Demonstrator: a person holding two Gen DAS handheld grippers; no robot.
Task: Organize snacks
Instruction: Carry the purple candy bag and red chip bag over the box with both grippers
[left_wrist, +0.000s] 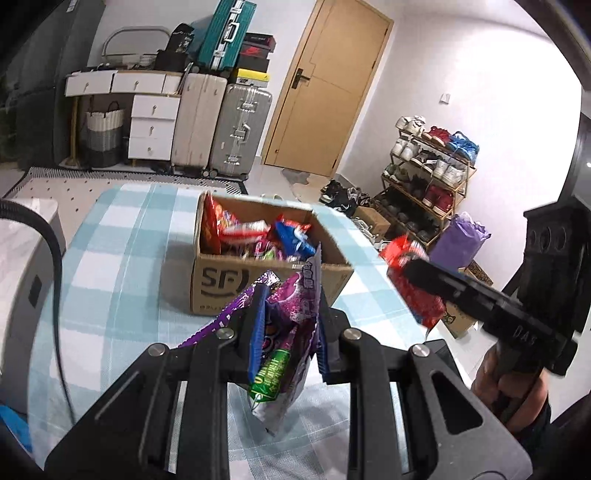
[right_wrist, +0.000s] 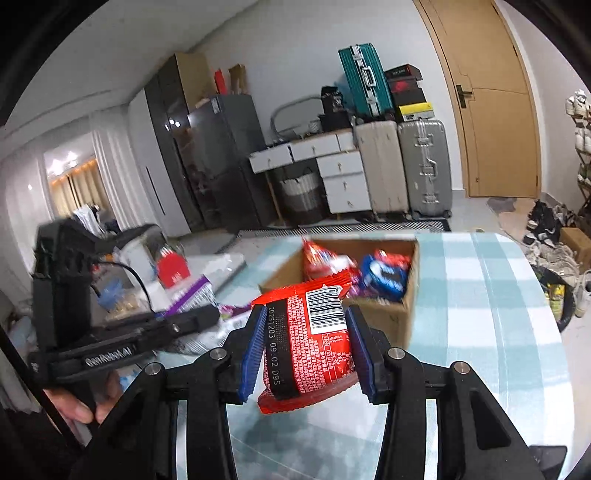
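Spreading across the lower frame, the checked counter (left_wrist: 122, 258) carries an open cardboard box (left_wrist: 266, 280) of snacks at mid-frame. Below the box, the left tool (left_wrist: 286, 332) is clamped on a purple snack packet (left_wrist: 291, 325) standing upright between its blue pads. The right tool (right_wrist: 304, 347) grips a red snack packet (right_wrist: 314, 343), barcode up, just before the box (right_wrist: 384, 317).
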